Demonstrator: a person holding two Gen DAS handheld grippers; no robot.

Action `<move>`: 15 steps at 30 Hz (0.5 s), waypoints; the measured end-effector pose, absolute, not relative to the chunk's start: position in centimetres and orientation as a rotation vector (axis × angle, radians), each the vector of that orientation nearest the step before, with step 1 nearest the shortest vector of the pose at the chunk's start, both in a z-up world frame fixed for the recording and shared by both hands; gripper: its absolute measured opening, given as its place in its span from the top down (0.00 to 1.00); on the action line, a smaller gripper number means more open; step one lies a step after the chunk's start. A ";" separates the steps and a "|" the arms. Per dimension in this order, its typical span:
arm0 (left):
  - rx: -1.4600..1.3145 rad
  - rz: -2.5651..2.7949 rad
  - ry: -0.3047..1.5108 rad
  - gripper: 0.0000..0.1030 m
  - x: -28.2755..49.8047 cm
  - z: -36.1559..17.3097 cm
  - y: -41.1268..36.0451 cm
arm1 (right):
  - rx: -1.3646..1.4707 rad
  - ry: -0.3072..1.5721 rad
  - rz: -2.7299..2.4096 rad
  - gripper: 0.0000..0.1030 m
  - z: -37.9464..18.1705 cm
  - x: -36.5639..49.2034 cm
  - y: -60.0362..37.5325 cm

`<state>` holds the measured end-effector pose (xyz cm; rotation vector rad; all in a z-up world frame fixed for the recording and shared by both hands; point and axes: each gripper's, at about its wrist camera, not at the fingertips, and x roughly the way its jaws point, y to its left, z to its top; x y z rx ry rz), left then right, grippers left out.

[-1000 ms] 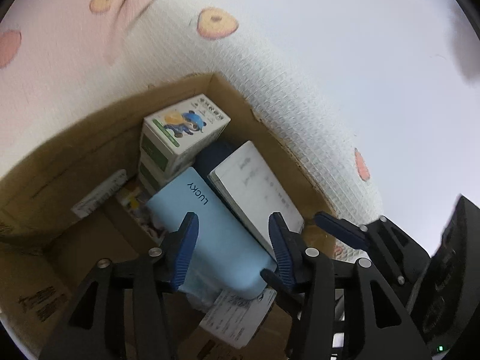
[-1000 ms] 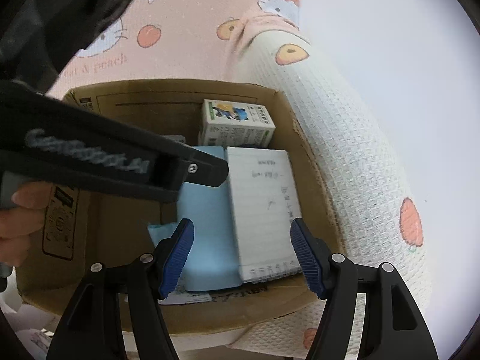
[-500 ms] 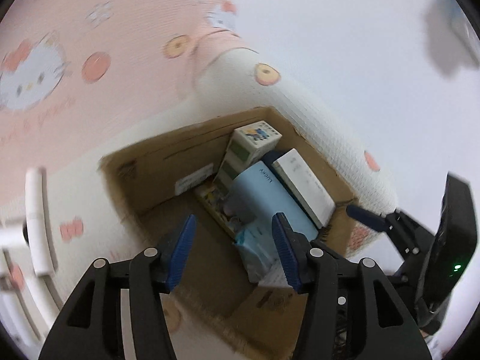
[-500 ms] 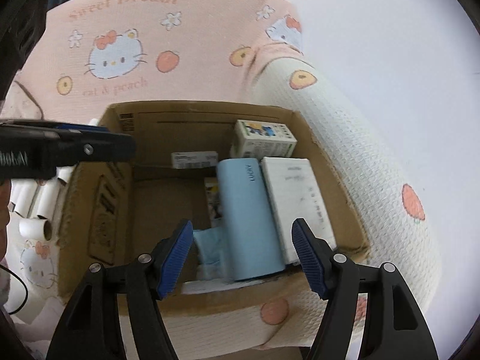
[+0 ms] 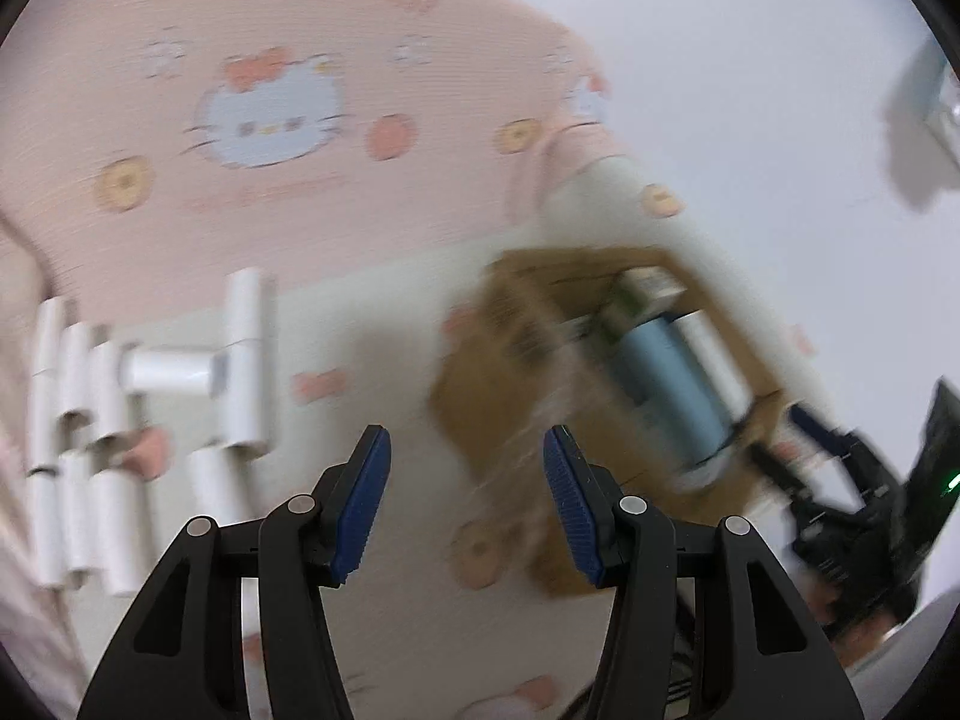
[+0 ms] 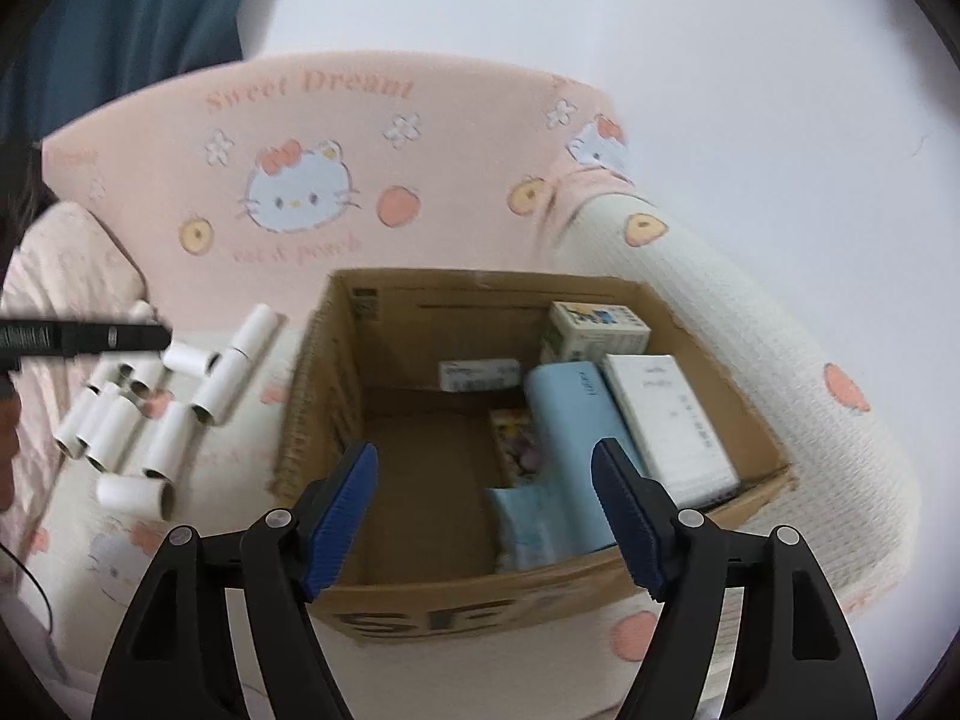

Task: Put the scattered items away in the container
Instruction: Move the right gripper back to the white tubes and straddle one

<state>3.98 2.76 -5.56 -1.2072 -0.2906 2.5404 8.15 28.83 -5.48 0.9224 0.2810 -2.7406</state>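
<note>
Swinging away: both of my grippers have pulled back from the cardboard box [image 6: 528, 420], which a second ago filled each wrist view and now sits smaller and farther off.
Box contents: a pale blue pouch [image 6: 570, 414], a white notebook [image 6: 666, 420] to its right, a small printed carton [image 6: 600, 330] at the far right corner and a small labelled packet [image 6: 477, 373] against the far wall; the left half of the floor is bare.
Still scattered: the white tubes [image 6: 138, 414] lie in a loose cluster on the bedding [image 6: 780, 360] just left of the box, none inside it yet.
Left gripper [image 5: 465, 492]: jaws have just opened to their widest, nothing between them; its blurred view now looks toward the tubes [image 5: 120, 408], the box [image 5: 600, 372] off to the right.
Right gripper [image 6: 483, 519]: jaws have just been opening, wide apart and empty, hovering over the near wall of the box.
Meaning: I judge the last drop-off finished, and the tubes come next.
</note>
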 end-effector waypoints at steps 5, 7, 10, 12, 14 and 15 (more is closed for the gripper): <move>-1.230 2.703 -0.302 0.44 7.4 -7.5 -2.7 | 0.905 0.208 -2.748 0.26 -6.2 8.6 27.6; -1.258 2.749 -0.307 0.44 8.5 -8.3 -4.8 | 0.913 0.200 -2.740 0.26 -6.3 8.3 26.9; -1.312 2.781 -0.302 0.44 9.7 -9.5 -7.1 | 0.908 0.203 -2.699 0.26 -6.3 7.9 25.3; -1.352 2.803 -0.301 0.44 10.3 -10.5 -8.2 | 0.875 0.232 -2.679 0.26 -5.9 7.9 23.9; -1.386 2.808 -0.329 0.44 10.7 -11.2 -9.2 | 0.824 0.268 -2.660 0.26 -5.5 8.0 22.4; -1.397 2.800 -0.366 0.44 10.9 -11.7 -9.8 | 0.805 0.274 -2.642 0.26 -5.4 8.0 21.8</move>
